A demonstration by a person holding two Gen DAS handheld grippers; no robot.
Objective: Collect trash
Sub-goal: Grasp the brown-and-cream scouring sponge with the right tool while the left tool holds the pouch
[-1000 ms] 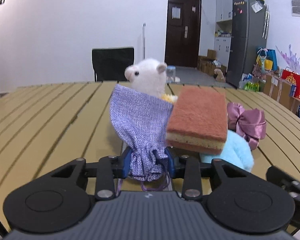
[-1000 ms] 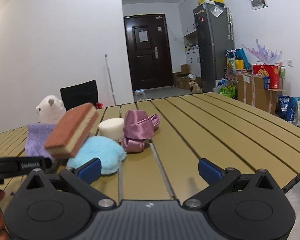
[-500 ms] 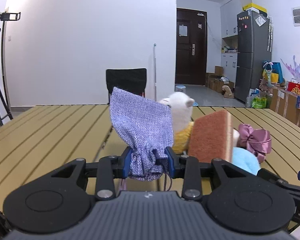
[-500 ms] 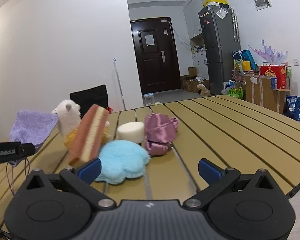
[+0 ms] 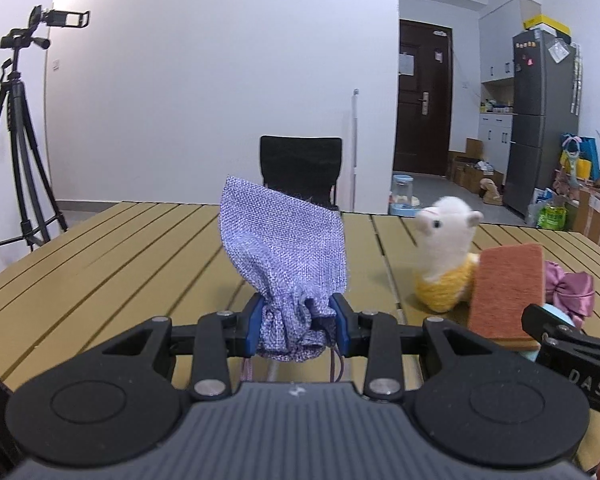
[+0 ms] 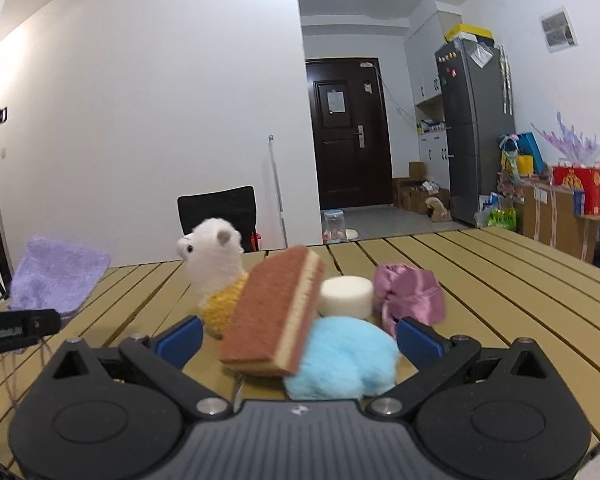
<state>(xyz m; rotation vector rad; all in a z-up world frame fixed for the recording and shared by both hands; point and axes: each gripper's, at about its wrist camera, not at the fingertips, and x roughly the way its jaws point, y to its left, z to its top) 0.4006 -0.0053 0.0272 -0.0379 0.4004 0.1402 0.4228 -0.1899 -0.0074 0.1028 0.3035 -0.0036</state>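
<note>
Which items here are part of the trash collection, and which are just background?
Job:
purple drawstring bag, clamped in left gripper
sponge, blue fluff, white puck, pink satin bow, alpaca plush
right gripper, open

Background:
black chair, tripod, fridge, door

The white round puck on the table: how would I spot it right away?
On the slatted yellow table, find the cluster of soft things. The white puck sits behind the fluffy blue pad, between the tilted orange sponge and the pink satin pouch. It alone is a plain, smooth white cylinder.
</note>
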